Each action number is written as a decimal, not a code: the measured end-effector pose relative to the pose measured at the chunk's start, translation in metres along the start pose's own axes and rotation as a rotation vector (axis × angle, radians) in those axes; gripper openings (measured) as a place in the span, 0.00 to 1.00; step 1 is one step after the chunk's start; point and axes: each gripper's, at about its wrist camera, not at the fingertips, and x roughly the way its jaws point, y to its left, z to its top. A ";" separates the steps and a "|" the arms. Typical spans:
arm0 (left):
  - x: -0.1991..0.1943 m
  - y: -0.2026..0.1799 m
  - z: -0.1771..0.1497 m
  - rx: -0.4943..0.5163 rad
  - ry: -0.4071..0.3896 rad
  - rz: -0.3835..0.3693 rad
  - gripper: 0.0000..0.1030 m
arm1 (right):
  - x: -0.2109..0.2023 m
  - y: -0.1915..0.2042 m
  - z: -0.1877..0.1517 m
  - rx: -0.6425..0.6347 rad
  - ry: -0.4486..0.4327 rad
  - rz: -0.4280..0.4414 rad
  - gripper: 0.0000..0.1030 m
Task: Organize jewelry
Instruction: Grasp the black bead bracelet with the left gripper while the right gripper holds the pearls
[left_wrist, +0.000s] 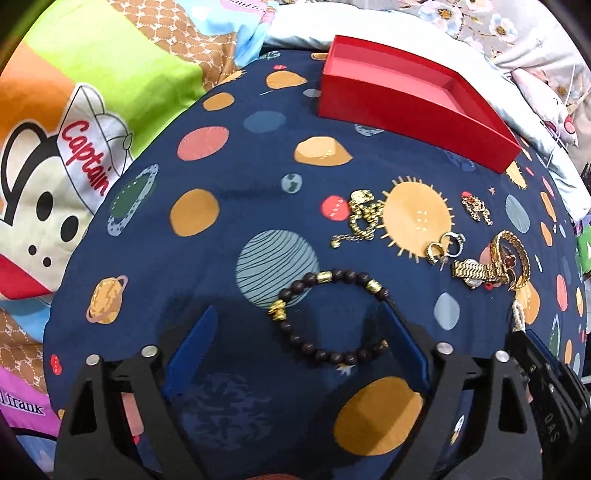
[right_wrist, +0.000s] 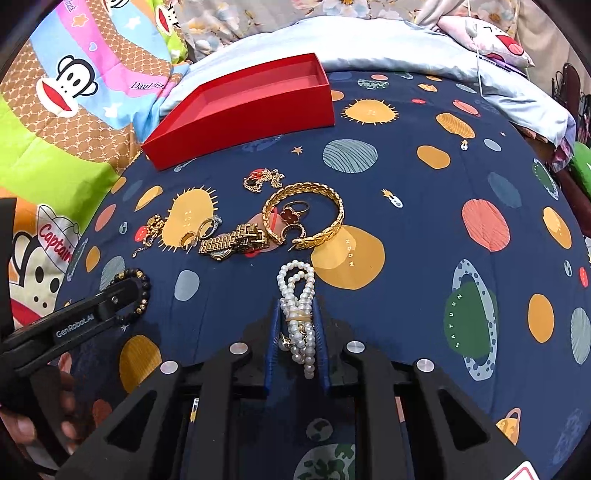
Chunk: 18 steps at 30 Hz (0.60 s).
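Right gripper (right_wrist: 297, 314) clamped on pearl strand (right_wrist: 300, 295), lower centre. Left gripper (left_wrist: 299, 325) spread wide around dark bead bracelet (left_wrist: 328, 317), pads not touching. Red box (right_wrist: 243, 110) upper left, gold pieces (right_wrist: 236, 238) mid-frame.

The left hand-held gripper (right_wrist: 122, 295) hides part of the bead bracelet (right_wrist: 142, 291).
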 end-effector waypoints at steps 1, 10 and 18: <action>0.001 0.000 -0.001 0.005 -0.002 0.011 0.79 | 0.000 0.000 0.000 -0.001 -0.001 -0.001 0.16; -0.003 -0.011 0.000 0.103 -0.062 0.018 0.27 | 0.000 0.003 -0.002 -0.005 0.002 -0.004 0.16; -0.009 -0.006 0.004 0.086 -0.036 -0.056 0.08 | -0.008 0.007 -0.003 -0.018 -0.015 0.000 0.16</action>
